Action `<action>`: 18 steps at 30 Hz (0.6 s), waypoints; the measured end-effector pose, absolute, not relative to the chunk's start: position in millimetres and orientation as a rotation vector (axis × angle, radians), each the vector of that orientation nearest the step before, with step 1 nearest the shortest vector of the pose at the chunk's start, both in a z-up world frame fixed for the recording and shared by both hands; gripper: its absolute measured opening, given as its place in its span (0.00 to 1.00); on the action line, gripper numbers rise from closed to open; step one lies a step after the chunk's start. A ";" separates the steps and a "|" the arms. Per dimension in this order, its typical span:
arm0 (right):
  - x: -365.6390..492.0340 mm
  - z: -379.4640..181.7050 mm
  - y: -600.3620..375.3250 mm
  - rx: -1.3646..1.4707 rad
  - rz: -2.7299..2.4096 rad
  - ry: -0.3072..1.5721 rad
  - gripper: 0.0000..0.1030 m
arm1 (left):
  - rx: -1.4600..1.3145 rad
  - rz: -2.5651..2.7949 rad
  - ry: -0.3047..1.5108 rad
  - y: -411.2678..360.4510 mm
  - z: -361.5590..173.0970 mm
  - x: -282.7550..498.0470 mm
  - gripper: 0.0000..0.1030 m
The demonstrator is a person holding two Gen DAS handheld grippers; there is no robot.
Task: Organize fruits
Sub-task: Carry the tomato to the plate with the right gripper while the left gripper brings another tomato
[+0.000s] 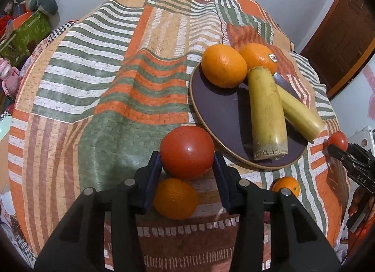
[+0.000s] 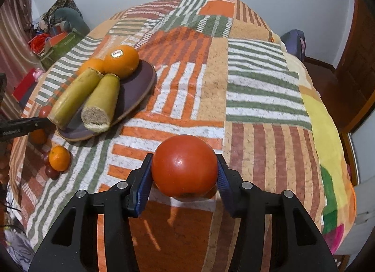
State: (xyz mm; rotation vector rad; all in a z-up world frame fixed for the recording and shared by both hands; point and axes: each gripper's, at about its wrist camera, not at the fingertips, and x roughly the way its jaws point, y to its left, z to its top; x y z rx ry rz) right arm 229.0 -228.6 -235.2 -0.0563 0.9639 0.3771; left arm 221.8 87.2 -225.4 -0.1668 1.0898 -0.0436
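left wrist view, left gripper [image 1: 187, 157] clamped on a round red tomato [image 1: 186, 152], right gripper [image 2: 184, 169] squeezing another glossy red tomato [image 2: 184, 165], dark brown round plate [image 1: 218, 112] nearby

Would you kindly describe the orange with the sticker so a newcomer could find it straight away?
Start at the dark round plate on the striped blanket. Two oranges sit at its far edge, behind two yellow-green stalk pieces. The orange with the sticker is the one bearing a small oval label; its neighbour has none.
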 end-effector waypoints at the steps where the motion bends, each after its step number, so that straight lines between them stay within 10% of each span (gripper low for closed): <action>1: 230.6 -232.3 -226.5 -0.064 0.380 0.956 0.45 | -0.166 -0.038 1.083 88.2 -222.7 221.4 0.43; 18: 264.8 -191.5 -174.2 -0.150 0.462 0.794 0.45 | -0.133 -0.077 0.978 70.2 -180.6 242.8 0.43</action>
